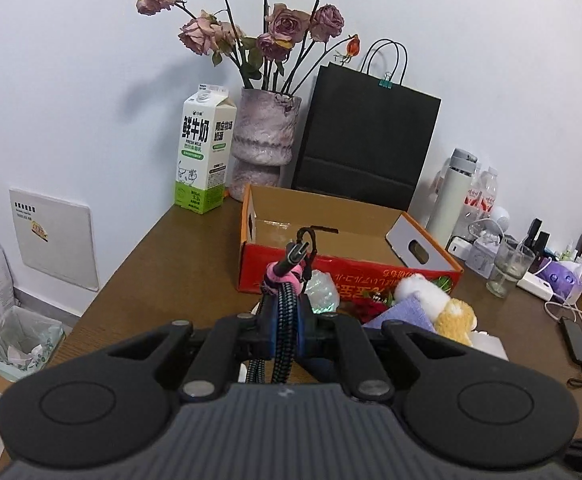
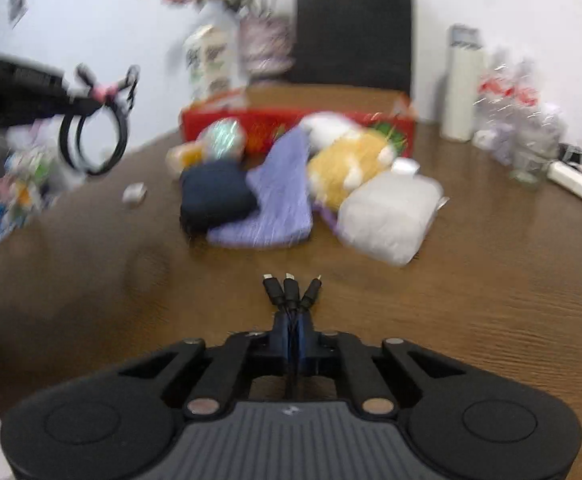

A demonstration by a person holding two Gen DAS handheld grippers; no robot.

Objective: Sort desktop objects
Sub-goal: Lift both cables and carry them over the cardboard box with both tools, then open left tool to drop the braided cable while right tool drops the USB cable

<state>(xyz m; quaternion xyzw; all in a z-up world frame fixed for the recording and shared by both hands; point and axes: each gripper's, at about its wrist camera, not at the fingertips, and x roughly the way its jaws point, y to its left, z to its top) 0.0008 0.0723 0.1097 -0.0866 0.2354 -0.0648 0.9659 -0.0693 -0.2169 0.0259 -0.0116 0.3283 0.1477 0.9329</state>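
Note:
My left gripper (image 1: 287, 330) is shut on a coiled braided cable (image 1: 285, 320) tied with a pink strap, held above the table in front of the open red cardboard box (image 1: 371, 272). That cable and left gripper also show in the right wrist view (image 2: 95, 136) at the far left, the coil hanging down. My right gripper (image 2: 291, 340) is shut on a black multi-plug cable (image 2: 291, 292), its three plugs pointing forward over the table. A pile lies before the box (image 2: 219, 116): purple cloth (image 2: 283, 196), dark pouch (image 2: 215, 196), yellow plush toy (image 2: 347, 164), white bag (image 2: 387, 216), shiny ball (image 2: 225, 138).
Milk carton (image 1: 205, 156), vase of dried roses (image 1: 263, 144) and black paper bag (image 1: 367, 144) stand against the wall behind the box. A white bottle (image 1: 453, 196), glass (image 1: 509, 268), chargers and cords crowd the right side. A bin (image 1: 19, 344) sits on the floor at left.

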